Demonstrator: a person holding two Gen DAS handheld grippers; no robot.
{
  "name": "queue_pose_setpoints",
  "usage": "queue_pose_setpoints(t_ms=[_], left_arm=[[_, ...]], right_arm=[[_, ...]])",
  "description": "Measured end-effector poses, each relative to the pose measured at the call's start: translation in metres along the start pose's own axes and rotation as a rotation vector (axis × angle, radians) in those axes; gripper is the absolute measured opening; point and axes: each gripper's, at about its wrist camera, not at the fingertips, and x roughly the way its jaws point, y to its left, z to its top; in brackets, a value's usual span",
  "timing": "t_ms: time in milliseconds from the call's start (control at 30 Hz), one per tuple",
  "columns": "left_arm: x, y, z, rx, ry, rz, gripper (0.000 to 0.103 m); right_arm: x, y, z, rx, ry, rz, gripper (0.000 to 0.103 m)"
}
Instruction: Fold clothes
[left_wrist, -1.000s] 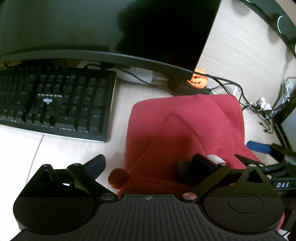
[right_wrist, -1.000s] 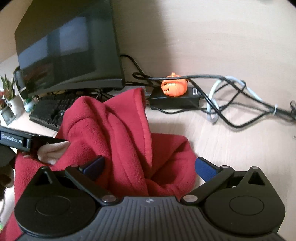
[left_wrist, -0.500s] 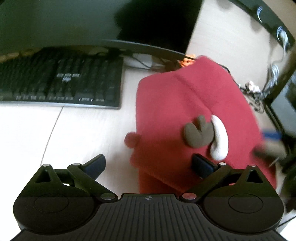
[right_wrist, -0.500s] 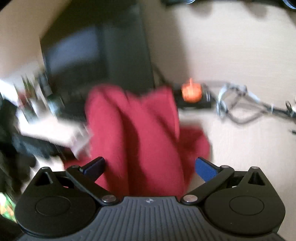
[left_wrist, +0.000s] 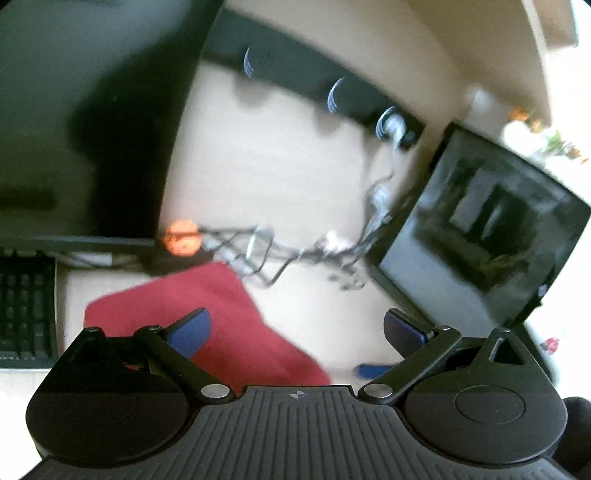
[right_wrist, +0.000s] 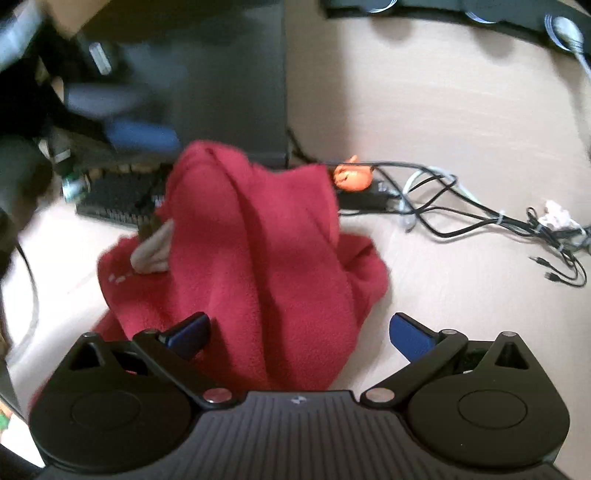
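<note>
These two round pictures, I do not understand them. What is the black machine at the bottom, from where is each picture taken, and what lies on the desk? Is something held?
Each picture comes from a small wide-angle camera fixed on a hand-held gripper, which a person carries; there is no robot arm. The camera looks forward along two blue-tipped fingers, so the black body fills the bottom edge.

One picture is from the left gripper, the other from the right gripper. Both stand open and hold nothing.

On the light wooden desk lies a red fleece garment, bunched up, not yet folded flat, with a pale patch on it. Behind it are a black keyboard, a dark monitor, a small orange pumpkin figure and loose cables. The left view, blurred, also shows a second screen.
</note>
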Motion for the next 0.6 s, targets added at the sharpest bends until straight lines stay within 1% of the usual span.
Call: queue_pose_setpoints(t_ms=[67,167,233,333,433,467,500,567,600], left_arm=[[0.021,0.012,0.001,-0.048,0.019,0.052,0.102],[0.048,0.037,0.0,-0.19,0.066,0.046,0.102],[0.066,0.048,0.0,-0.237,0.113,0.058,0.102],[0.08,0.054,0.0,-0.236,0.144,0.105,0.102],[0.085,0.046,0.001,-0.193,0.166,0.136,0.102],[0.082,0.044,-0.001,-0.179,0.171,0.149,0.102],[0.077,0.039,-0.001,-0.17,0.168,0.167,0.102],[0.062,0.029,0.003,-0.173,0.133,0.189,0.102],[0.051,0.024,0.005,-0.169,0.104,0.184,0.102]], right_arm=[[-0.003,-0.003,0.002,0.007,-0.007,0.011,0.103],[-0.007,-0.007,0.005,0.016,-0.017,0.029,0.103],[-0.009,-0.01,0.007,0.023,-0.024,0.04,0.103],[-0.012,-0.013,0.009,0.031,-0.03,0.057,0.103],[0.008,-0.008,0.003,0.01,0.026,0.071,0.103],[0.01,-0.007,0.003,0.01,0.036,0.088,0.103],[0.012,-0.006,0.003,0.01,0.045,0.104,0.103],[0.015,-0.005,0.005,0.001,0.07,0.127,0.103],[0.015,-0.005,0.006,-0.005,0.085,0.136,0.103]])
